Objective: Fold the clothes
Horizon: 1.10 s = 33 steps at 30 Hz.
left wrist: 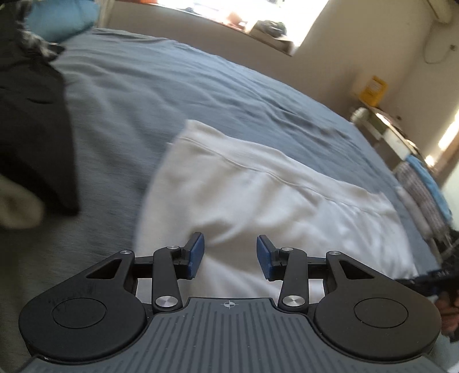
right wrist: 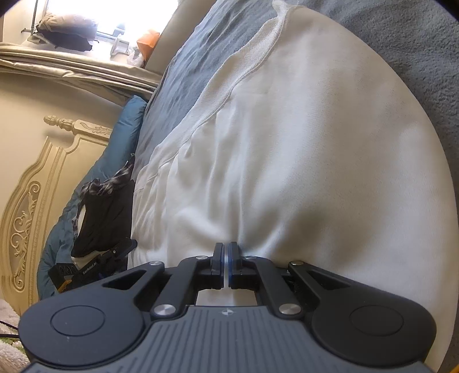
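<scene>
While I look through the left wrist camera, my left gripper [left wrist: 230,255] hangs over the white garment [left wrist: 275,206], jaws partly apart with nothing clamped; the blue pads [left wrist: 198,252] sit above the cloth and I can't tell whether they touch it. That garment lies spread on the grey-blue bedsheet [left wrist: 172,94], a seam line running across it. A pile of dark clothes [left wrist: 31,129] sits at the left edge, with a blue pillow [left wrist: 63,20] behind it near the bright window [left wrist: 229,11]. At far right I see a stack of folded clothes [left wrist: 421,186] on the bed's edge and a yellow box [left wrist: 373,89] against the wall. This view is motion-blurred. Over to the right wrist camera: my right gripper [right wrist: 225,258] has its jaws pinched together on a fold of the white garment [right wrist: 315,143], fabric puckering at the tips. The cloth fills most of this view, lying on the bedsheet [right wrist: 200,57]. A cream carved headboard [right wrist: 43,200] stands at left, with a blue pillow [right wrist: 114,149] and dark clothes [right wrist: 106,215] beside it. Part of the left gripper [right wrist: 94,266] shows just below the dark clothes.
</scene>
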Each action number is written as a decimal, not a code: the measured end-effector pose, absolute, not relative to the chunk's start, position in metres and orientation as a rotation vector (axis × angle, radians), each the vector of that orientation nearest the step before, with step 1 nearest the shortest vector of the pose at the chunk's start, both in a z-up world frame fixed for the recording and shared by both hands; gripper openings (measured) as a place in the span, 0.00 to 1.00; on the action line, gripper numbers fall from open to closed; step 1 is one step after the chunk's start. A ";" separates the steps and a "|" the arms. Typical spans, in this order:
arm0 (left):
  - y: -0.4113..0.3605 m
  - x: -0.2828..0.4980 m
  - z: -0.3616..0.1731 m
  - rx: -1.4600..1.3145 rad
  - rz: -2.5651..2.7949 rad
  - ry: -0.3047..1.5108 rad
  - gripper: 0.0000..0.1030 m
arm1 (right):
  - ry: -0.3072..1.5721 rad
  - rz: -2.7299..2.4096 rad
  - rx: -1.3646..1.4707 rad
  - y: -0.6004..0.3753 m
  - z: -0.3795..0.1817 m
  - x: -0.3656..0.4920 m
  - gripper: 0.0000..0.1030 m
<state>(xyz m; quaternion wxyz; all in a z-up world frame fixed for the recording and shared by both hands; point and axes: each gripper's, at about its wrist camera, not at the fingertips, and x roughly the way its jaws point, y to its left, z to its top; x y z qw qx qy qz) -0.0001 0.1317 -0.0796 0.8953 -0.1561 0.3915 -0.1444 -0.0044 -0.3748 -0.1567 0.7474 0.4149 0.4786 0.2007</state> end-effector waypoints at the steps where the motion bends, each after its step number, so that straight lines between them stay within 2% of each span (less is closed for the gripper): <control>1: 0.134 0.000 -0.079 -0.314 -0.285 0.809 0.39 | 1.048 0.438 0.906 -0.374 -0.156 -0.004 0.00; 6: 0.120 -0.009 -0.065 -0.176 -0.250 0.750 0.40 | 1.047 0.433 0.897 -0.372 -0.155 -0.004 0.00; 11: 0.102 -0.013 -0.052 -0.168 -0.321 0.701 0.42 | 1.047 0.429 0.889 -0.371 -0.154 -0.004 0.00; 14: 0.087 -0.010 -0.051 -0.203 -0.408 0.722 0.43 | 1.047 0.429 0.887 -0.371 -0.155 -0.004 0.00; 22: 0.040 -0.009 -0.069 -0.078 -0.503 0.768 0.43 | 1.051 0.427 0.893 -0.371 -0.156 -0.003 0.00; 30: 0.078 0.010 -0.087 -0.159 -0.420 0.790 0.42 | 1.050 0.429 0.899 -0.372 -0.157 -0.004 0.00; 33: 0.093 0.018 -0.087 -0.215 -0.395 0.778 0.38 | 1.050 0.432 0.904 -0.373 -0.158 -0.004 0.00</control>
